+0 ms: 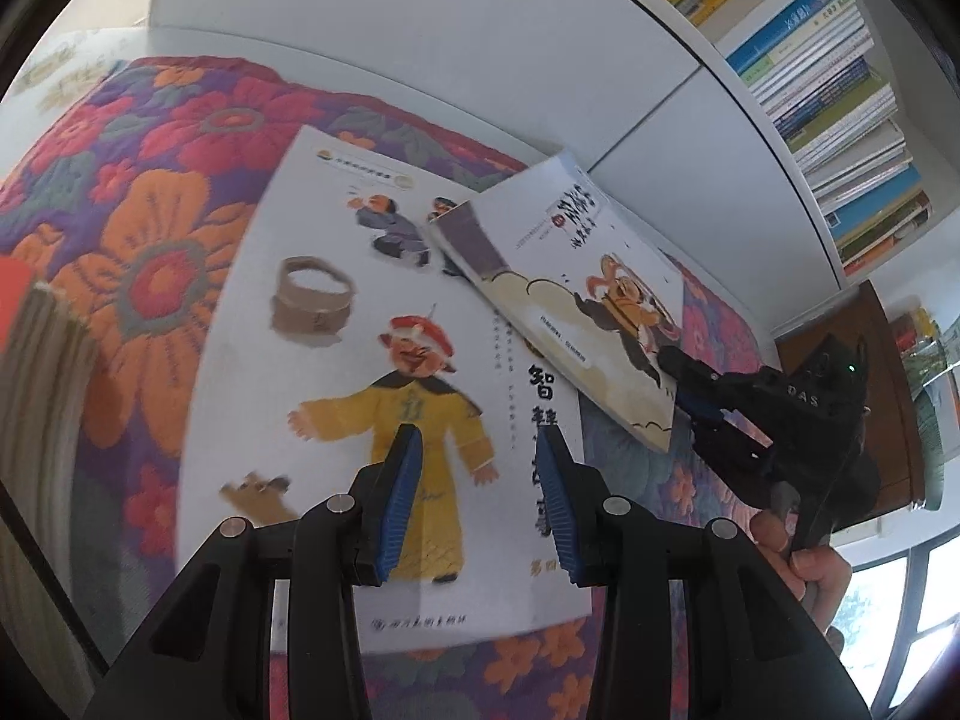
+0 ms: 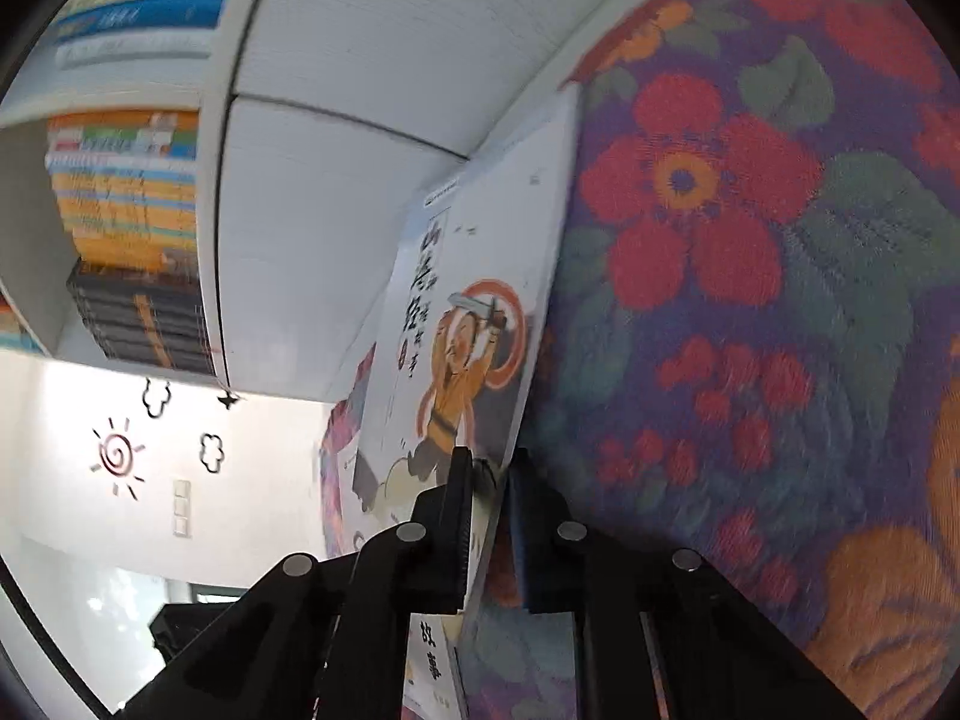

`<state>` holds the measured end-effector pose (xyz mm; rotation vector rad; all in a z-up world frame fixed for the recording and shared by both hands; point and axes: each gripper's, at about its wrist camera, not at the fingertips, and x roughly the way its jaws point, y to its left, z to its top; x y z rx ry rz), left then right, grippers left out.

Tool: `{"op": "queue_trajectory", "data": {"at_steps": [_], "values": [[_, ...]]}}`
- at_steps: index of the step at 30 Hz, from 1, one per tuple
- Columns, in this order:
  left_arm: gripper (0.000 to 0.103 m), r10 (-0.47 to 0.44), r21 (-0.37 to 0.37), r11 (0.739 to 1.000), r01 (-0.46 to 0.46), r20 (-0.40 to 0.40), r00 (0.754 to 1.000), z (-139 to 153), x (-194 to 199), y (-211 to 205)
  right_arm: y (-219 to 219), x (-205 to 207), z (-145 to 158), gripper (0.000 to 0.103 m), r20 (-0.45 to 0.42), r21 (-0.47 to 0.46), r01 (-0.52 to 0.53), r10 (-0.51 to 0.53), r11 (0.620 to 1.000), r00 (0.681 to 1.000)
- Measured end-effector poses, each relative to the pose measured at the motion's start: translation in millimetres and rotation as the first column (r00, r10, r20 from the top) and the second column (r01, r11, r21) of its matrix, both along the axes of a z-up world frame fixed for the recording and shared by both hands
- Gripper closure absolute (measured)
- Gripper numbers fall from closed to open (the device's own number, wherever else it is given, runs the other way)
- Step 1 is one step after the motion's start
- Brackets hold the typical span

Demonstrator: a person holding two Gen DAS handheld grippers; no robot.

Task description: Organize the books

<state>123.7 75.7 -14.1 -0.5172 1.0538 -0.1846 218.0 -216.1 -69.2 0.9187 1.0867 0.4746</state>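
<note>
Motion blur smears the large white picture book [image 1: 384, 372] under your part-open, empty left gripper [image 1: 480, 498], while your right gripper [image 2: 489, 531] clamps the smaller tilted white-covered book's [image 2: 462, 324] corner above the floral quilt [image 2: 750, 300].

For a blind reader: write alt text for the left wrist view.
The right gripper clamps a corner of a small picture book, tilted above a larger one lying on a floral quilt. The left gripper hovers open over it.
</note>
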Motion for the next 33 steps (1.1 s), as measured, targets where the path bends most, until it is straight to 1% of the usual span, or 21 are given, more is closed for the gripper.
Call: {"op": "queue_trajectory", "data": {"at_steps": [4, 8, 11, 13, 14, 16, 18, 20, 22, 24, 26, 27, 28, 29, 30, 31, 32, 33], "values": [[0.066, 0.008, 0.006, 1.0, -0.008, 0.017, 1.0, 14, -16, 11, 12, -22, 19, 0.093, 0.008, -0.076, -0.064, 0.065, 0.995, 0.998], [0.066, -0.019, 0.01, 1.0, 0.019, 0.033, 0.999, 26, -34, 11, 0, -64, 34, 0.093, 0.007, -0.132, -0.098, 0.1, 0.986, 0.995], [0.066, -0.08, 0.005, 0.997, 0.08, 0.038, 0.996, 30, -45, -1, -22, -108, 36, 0.092, -0.018, -0.156, -0.118, 0.116, 0.981, 0.993], [0.066, -0.137, 0.021, 0.99, 0.137, 0.039, 0.99, 30, -52, -18, -42, -138, 34, 0.092, -0.047, -0.176, -0.135, 0.128, 0.975, 0.991], [0.066, -0.18, 0.03, 0.983, 0.179, 0.037, 0.983, 30, -55, -31, -51, -151, 34, 0.092, -0.056, -0.198, -0.136, 0.127, 0.971, 0.99], [0.066, -0.232, 0.04, 0.972, 0.23, 0.038, 0.972, 29, -55, -54, -69, -172, 38, 0.09, -0.049, -0.292, -0.121, 0.112, 0.949, 0.993], [0.066, -0.282, 0.048, 0.959, 0.28, 0.031, 0.959, 24, -55, -76, -86, -185, 42, 0.09, -0.017, -0.414, -0.075, 0.074, 0.907, 0.997], [0.066, -0.317, 0.06, 0.947, 0.315, 0.024, 0.948, 18, -51, -96, -98, -190, 46, 0.09, 0.014, -0.465, -0.041, 0.053, 0.884, 0.998], [0.066, -0.325, 0.081, 0.943, 0.323, 0.019, 0.945, 13, -47, -112, -105, -190, 51, 0.09, 0.034, -0.478, -0.01, 0.03, 0.878, 0.999], [0.066, -0.334, 0.076, 0.94, 0.332, 0.011, 0.943, 5, -43, -122, -108, -184, 51, 0.09, 0.036, -0.484, -0.003, 0.023, 0.875, 0.999], [0.066, -0.33, 0.114, 0.938, 0.326, 0.011, 0.944, -1, -42, -129, -105, -175, 48, 0.09, 0.027, -0.499, 0.004, 0.012, 0.867, 1.0], [0.066, -0.337, 0.135, 0.934, 0.33, 0.025, 0.941, 0, -44, -131, -93, -166, 48, 0.09, 0.017, -0.491, 0.003, 0.006, 0.871, 1.0], [0.066, -0.358, 0.141, 0.926, 0.351, 0.031, 0.933, 0, -47, -133, -93, -162, 43, 0.09, 0.008, -0.47, -0.002, 0.007, 0.883, 1.0], [0.066, -0.384, 0.119, 0.918, 0.378, 0.027, 0.923, 0, -49, -134, -91, -159, 38, 0.09, -0.005, -0.441, -0.009, 0.007, 0.898, 1.0], [0.066, -0.426, 0.051, 0.904, 0.425, 0.005, 0.905, -2, -54, -136, -91, -158, 33, 0.086, -0.003, -0.41, -0.003, 0.002, 0.912, 1.0], [0.066, -0.452, -0.005, 0.892, 0.452, -0.009, 0.892, -5, -57, -137, -89, -159, 33, 0.084, 0.013, -0.405, 0.006, -0.001, 0.914, 1.0], [0.066, -0.472, -0.036, 0.881, 0.472, -0.014, 0.881, -6, -63, -138, -86, -159, 35, 0.082, 0.023, -0.414, -0.002, 0.012, 0.91, 1.0], [0.066, -0.475, 0.0, 0.88, 0.475, -0.017, 0.88, -4, -72, -140, -84, -161, 36, 0.081, 0.025, -0.418, -0.014, 0.027, 0.908, 0.999]]}}
